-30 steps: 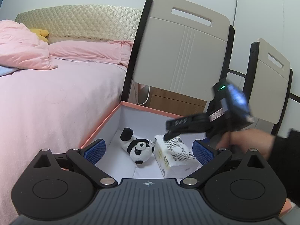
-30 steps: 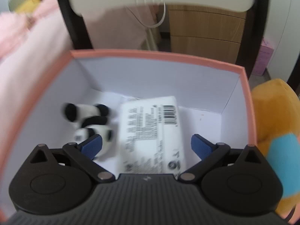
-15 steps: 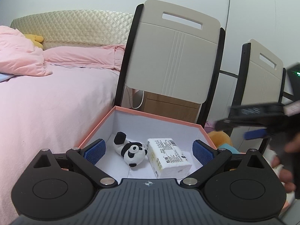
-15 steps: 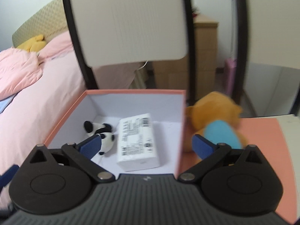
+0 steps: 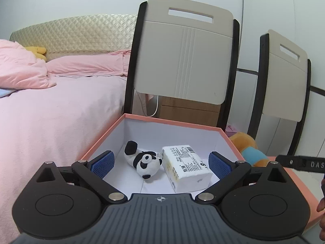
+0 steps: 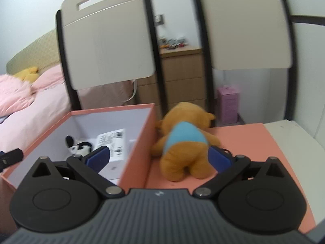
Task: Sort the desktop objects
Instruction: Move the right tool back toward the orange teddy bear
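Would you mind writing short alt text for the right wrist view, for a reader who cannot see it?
An open hand-held gripper points at an orange plush bear in a blue shirt, lying face down on a pink lid. Left of the bear, an open pink box holds a toy panda and a tissue pack.

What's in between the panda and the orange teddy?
The tissue pack and the pink box's wall lie between the panda and the orange teddy; the right wrist view shows it.
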`<action>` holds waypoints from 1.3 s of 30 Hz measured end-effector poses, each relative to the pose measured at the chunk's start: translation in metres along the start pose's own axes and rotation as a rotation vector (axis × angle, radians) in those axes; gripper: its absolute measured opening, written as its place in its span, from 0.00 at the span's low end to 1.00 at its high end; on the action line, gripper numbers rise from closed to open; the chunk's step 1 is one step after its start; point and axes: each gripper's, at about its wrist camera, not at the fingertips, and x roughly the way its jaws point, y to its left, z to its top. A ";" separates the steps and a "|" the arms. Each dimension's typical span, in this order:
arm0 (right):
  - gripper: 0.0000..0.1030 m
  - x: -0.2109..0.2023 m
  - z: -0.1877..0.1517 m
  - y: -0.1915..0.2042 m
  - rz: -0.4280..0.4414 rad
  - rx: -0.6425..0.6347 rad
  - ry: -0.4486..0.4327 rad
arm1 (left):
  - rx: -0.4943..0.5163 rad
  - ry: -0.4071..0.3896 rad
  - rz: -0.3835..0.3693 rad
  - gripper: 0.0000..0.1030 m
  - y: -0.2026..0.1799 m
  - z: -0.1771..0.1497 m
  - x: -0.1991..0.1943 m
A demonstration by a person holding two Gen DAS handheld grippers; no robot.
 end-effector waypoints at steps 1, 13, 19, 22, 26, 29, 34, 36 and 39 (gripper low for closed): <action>1.00 0.001 -0.002 -0.003 0.000 0.006 0.006 | 0.003 0.001 0.004 0.97 -0.001 -0.001 0.000; 1.00 0.001 -0.014 -0.014 0.001 0.049 -0.001 | 0.005 0.001 -0.001 0.97 -0.004 -0.001 -0.002; 1.00 -0.003 -0.017 -0.013 0.003 0.027 0.003 | 0.013 0.002 -0.007 0.97 -0.002 -0.002 -0.003; 1.00 -0.004 -0.017 -0.013 0.007 0.026 0.003 | 0.019 0.001 -0.011 0.97 -0.004 -0.003 -0.004; 1.00 -0.005 -0.018 -0.014 0.026 0.027 -0.003 | 0.021 0.003 -0.010 0.97 -0.006 -0.003 -0.003; 1.00 -0.005 -0.018 -0.017 0.032 0.036 -0.006 | 0.018 0.002 -0.010 0.97 -0.006 -0.003 -0.003; 1.00 -0.006 -0.018 -0.018 0.026 0.030 -0.017 | 0.023 0.003 -0.012 0.97 -0.007 -0.003 -0.003; 1.00 -0.007 -0.018 -0.018 0.023 0.030 -0.025 | 0.022 0.002 -0.011 0.97 -0.008 -0.003 -0.003; 1.00 -0.008 -0.018 -0.019 0.028 0.031 -0.032 | 0.023 0.003 -0.010 0.97 -0.008 -0.004 -0.003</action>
